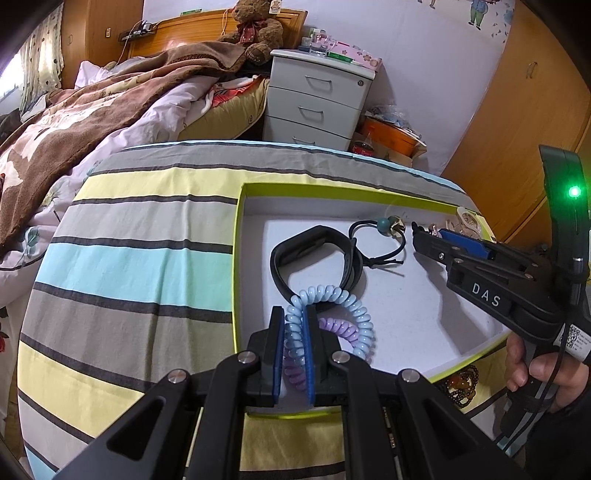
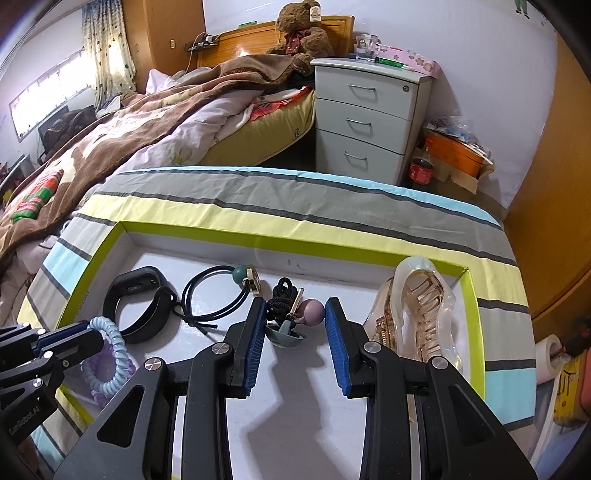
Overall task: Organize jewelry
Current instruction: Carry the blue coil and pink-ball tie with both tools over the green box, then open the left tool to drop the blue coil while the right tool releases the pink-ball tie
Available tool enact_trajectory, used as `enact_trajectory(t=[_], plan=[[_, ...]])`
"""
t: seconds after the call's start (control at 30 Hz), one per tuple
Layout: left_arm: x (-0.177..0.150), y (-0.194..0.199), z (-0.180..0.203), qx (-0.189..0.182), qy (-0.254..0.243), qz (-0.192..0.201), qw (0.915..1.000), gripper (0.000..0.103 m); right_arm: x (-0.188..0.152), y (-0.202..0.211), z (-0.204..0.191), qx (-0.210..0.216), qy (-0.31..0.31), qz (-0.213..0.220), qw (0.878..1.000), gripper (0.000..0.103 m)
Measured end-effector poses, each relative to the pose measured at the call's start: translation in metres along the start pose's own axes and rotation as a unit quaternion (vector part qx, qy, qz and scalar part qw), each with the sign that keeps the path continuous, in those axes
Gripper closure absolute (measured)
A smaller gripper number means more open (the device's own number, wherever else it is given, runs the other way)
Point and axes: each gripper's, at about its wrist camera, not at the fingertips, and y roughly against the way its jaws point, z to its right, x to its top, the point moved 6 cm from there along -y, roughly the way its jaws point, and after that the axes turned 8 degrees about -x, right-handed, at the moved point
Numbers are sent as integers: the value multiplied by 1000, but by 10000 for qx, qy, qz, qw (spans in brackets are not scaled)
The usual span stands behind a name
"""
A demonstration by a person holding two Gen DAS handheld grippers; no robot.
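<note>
Left gripper [image 1: 295,332] clamped on blue coil tie [image 1: 332,314], at the near-left of the tray [image 1: 236,258]; its loop runs away from the camera, over a purple coil [image 1: 340,328]. Right gripper [image 2: 295,332] half open, empty, jaws either side of a beaded tie [image 2: 291,310]. Beyond: black band [image 1: 314,258], then bear [image 1: 255,29].
</note>
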Motion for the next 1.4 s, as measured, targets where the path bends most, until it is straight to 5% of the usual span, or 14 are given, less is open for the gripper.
enact_trajectory(t=[0.33,0.53,1.4], plan=[[-2,2,1,16,-6,-10,10000,91,-2,-1,1,38,-73,12,10000,69],[-3,3,4,-14,-54,3,10000,75,-2,4,3,132,-180,52,9997,69],[-16,47,21,-192,-64,297,9994,43,-26,61,13,367,-491,463,9970,62]])
